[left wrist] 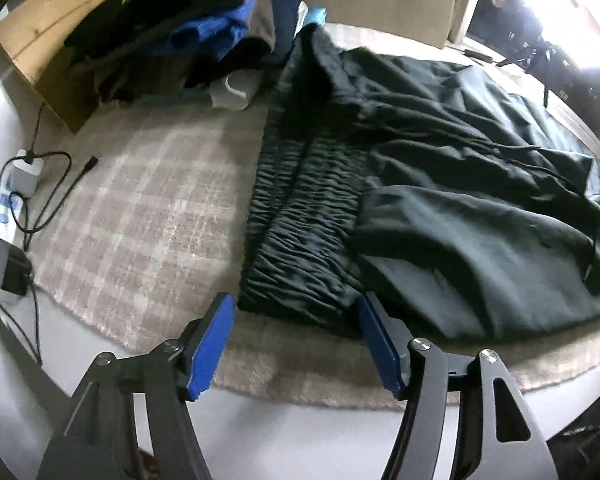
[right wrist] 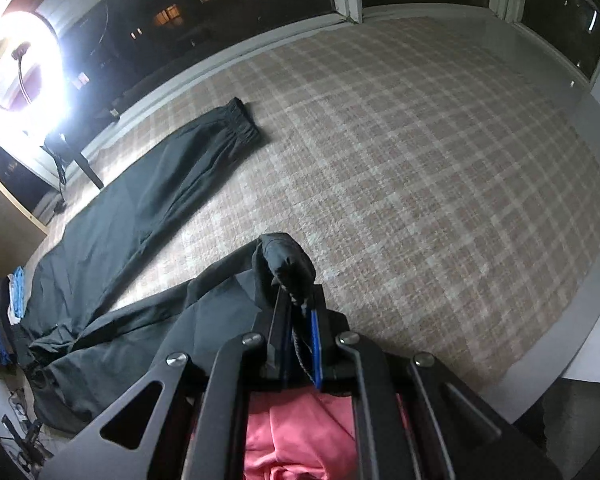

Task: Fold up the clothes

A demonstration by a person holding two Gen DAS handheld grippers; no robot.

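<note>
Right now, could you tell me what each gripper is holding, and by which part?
The right gripper pinches the black trousers by one leg's cuff end. The left gripper is open, holding nothing, at their waistband.

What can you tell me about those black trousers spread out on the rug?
The black trousers look like thin, wrinkled woven fabric with a gathered elastic waistband and elastic cuffs. They lie on the checked rug. One leg stretches flat toward the window; the other leg's end is lifted, pinched in the shut right hand-held gripper. The open left hand-held gripper sits at the waistband's near corner, with one finger at the fabric's edge.
</note>
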